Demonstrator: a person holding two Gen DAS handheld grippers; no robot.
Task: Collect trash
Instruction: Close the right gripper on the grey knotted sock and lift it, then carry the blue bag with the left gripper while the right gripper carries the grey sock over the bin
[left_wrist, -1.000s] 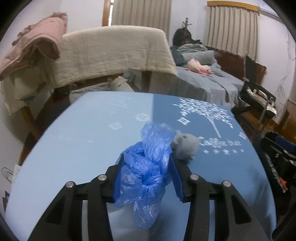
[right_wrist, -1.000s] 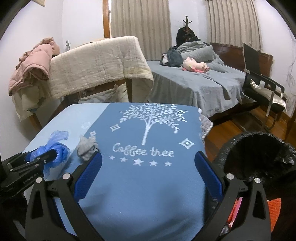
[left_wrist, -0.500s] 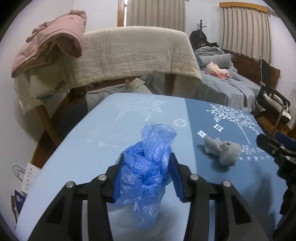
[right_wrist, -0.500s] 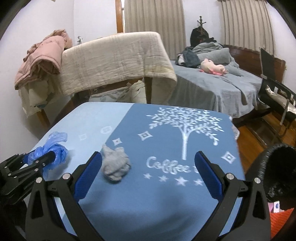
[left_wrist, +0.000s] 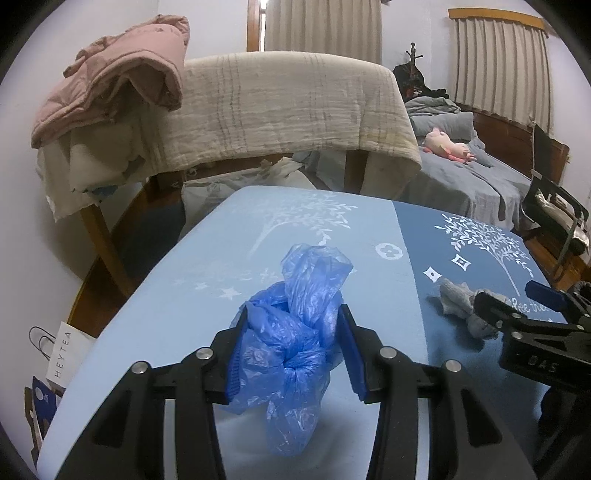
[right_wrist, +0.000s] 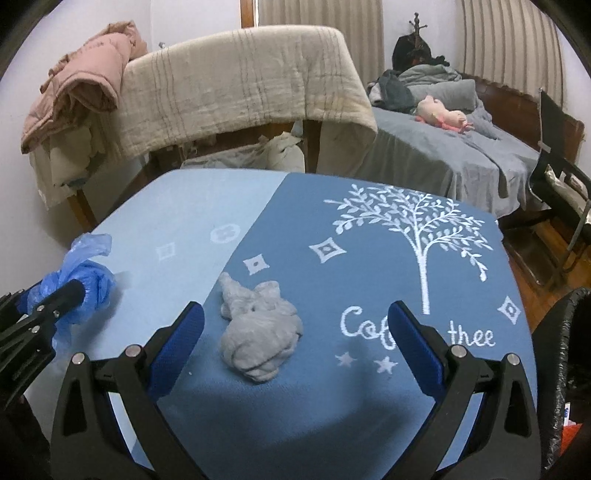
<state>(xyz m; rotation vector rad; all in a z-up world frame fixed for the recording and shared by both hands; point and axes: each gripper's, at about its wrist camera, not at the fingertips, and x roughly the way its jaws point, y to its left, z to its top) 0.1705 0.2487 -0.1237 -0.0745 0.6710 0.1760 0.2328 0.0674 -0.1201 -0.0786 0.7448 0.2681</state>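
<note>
My left gripper (left_wrist: 293, 347) is shut on a crumpled blue plastic bag (left_wrist: 295, 332) and holds it over the light blue left part of the table; the bag also shows in the right wrist view (right_wrist: 79, 284). My right gripper (right_wrist: 295, 332) is open, its jaws wide apart on either side of a grey crumpled wad (right_wrist: 260, 334) lying on the dark blue cloth. The wad also shows in the left wrist view (left_wrist: 458, 302), partly behind the right gripper's fingers (left_wrist: 491, 314).
The table wears a blue "Coffee tree" cloth (right_wrist: 369, 266). A black-lined trash bin (right_wrist: 569, 362) stands at the table's right edge. Behind are a chair draped with a beige blanket (left_wrist: 280, 110), a pink jacket (left_wrist: 122, 85), and a bed (right_wrist: 461, 147).
Both grippers have swung left across the table. The right gripper has closed in on the grey wad, which now sits between its open jaws. The left still holds the bag.
</note>
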